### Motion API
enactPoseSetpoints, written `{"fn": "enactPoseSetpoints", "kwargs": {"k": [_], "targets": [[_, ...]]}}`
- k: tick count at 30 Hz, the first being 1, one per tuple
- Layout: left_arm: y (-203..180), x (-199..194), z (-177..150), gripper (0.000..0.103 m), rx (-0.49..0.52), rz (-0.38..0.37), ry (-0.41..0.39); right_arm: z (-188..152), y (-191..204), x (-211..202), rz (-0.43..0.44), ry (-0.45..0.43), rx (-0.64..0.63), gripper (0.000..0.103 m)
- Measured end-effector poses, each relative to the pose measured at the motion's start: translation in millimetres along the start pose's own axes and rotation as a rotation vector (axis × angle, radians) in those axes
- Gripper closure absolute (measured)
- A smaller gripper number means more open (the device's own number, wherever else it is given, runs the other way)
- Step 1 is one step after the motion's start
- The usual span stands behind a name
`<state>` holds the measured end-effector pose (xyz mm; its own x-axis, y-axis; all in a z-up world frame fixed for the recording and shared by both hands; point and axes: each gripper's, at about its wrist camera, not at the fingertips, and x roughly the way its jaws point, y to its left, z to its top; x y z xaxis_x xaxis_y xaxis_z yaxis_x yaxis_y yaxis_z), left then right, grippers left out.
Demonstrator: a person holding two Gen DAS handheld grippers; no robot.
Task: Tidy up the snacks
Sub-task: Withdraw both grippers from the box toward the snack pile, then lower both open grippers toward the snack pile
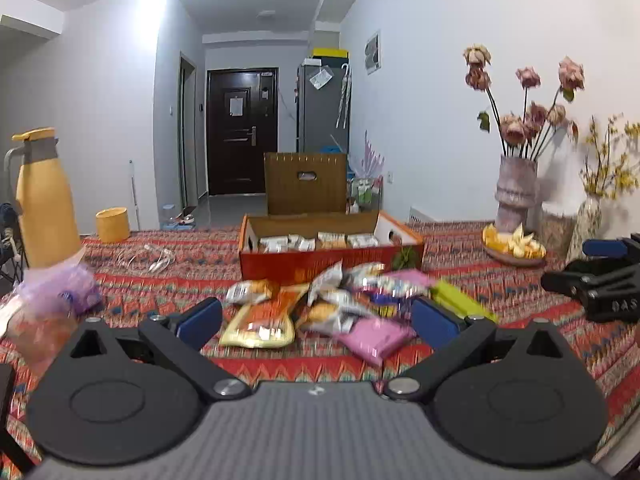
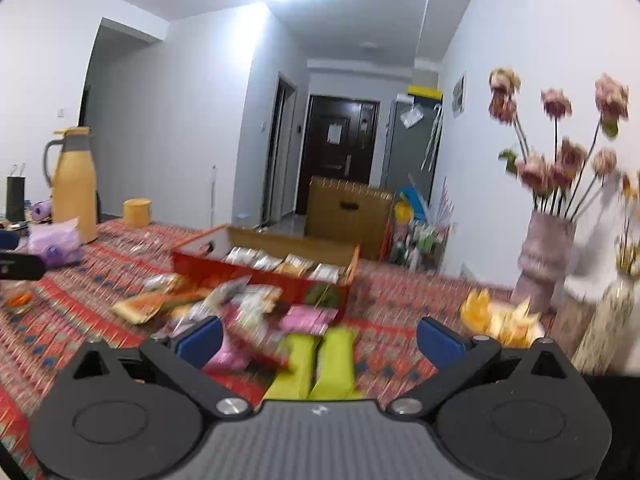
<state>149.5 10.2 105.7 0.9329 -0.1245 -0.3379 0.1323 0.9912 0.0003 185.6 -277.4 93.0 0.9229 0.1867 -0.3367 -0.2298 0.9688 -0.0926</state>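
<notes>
Left wrist view, left gripper [image 1: 316, 320]: jaws spread as wide as they go, blue pads apart, nothing between them or held.
Left wrist view, snack pile [image 1: 320, 304]: loose packets heaped on the patterned tablecloth [image 1: 500, 292], straight ahead of the open jaws and just beyond the fingertips; a pink packet [image 1: 374, 338] lies nearest the right-hand pad.
Left wrist view, red box [image 1: 332, 258]: open, directly behind the pile; a single row of small wrapped snacks [image 1: 316, 242] sits inside along its far wall.
Left wrist view, right gripper [image 1: 600, 284]: off to the right, well clear of the pile.
Right wrist view, right gripper [image 2: 318, 338]: jaws likewise fully spread, empty.
Right wrist view, green packets [image 2: 316, 364]: two lying side by side between the open jaws, close under the gripper body; pads are not touching them.
Right wrist view, rest of pile [image 2: 224, 304]: ahead and to the left, blurred; red box [image 2: 260, 280] beyond it.
Progress: judged early to midway; one row is boxed, most packets remain on the cloth.
Left to do: pick up each loose packet and place it in the box.
</notes>
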Motion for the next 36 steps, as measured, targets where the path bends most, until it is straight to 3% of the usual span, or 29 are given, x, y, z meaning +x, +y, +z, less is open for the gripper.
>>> {"fn": "enactPoseSetpoints", "kwargs": {"k": [6, 13, 26, 36], "targets": [[-1.7, -9.1, -42.3, 0.0, -0.025, -0.011, 0.088, -55.8, 23.8, -25.7, 0.035, 0.056, 0.032, 0.0], [2.0, -11.0, -74.2, 0.0, -0.025, 0.004, 0.169, -95.3, 37.6, -27.0, 0.049, 0.157, 0.061, 0.0], [11.5, 8.7, -76.7, 0.0, -0.055, 0.027, 0.212, -96.0, 39.8, -7.7, 0.058, 0.196, 0.065, 0.0], [21.0, 45.7, -66.9, 0.0, -0.076, 0.019, 0.235, -83.4, 31.3, 22.7, 0.045, 0.203, 0.096, 0.0]]}}
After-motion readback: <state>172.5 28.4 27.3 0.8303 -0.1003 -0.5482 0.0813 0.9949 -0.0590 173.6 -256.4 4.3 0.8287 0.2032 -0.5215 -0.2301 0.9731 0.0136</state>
